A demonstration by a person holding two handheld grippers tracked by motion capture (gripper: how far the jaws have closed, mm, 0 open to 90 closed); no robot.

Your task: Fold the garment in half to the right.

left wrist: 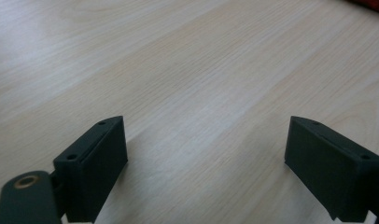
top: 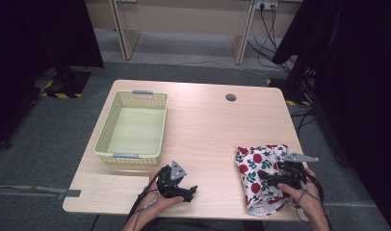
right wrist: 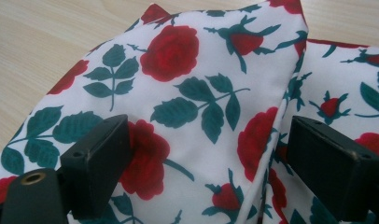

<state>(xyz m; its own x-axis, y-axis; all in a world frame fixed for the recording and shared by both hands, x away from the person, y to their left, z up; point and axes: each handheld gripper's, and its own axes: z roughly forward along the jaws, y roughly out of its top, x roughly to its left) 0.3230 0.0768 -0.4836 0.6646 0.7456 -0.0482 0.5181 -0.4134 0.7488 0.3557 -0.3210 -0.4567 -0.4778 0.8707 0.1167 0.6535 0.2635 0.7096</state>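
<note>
Right gripper (top: 273,177) is hovering, jaws apart, over the cloth (top: 254,168) at 5 o'clock; left gripper (top: 188,191) is gaping over bare worktop (top: 208,125). A shallow pinch risks slipping.

A pale wooden desk (top: 203,130) carries a light yellow lattice basket (top: 132,127) at its ten o'clock part, long side running away from the near edge, with a grey handle (top: 142,92) on its far rim and another (top: 125,155) on its near rim. A round grey cable port (top: 230,97) sits toward one o'clock, well apart from the basket. Grey carpet (top: 34,159) surrounds the desk. At twelve o'clock stands a beige furniture frame (top: 184,19), and black cables (top: 268,38) hang from a wall socket (top: 267,6) at one o'clock. Dark curtains (top: 357,72) flank both sides.
</note>
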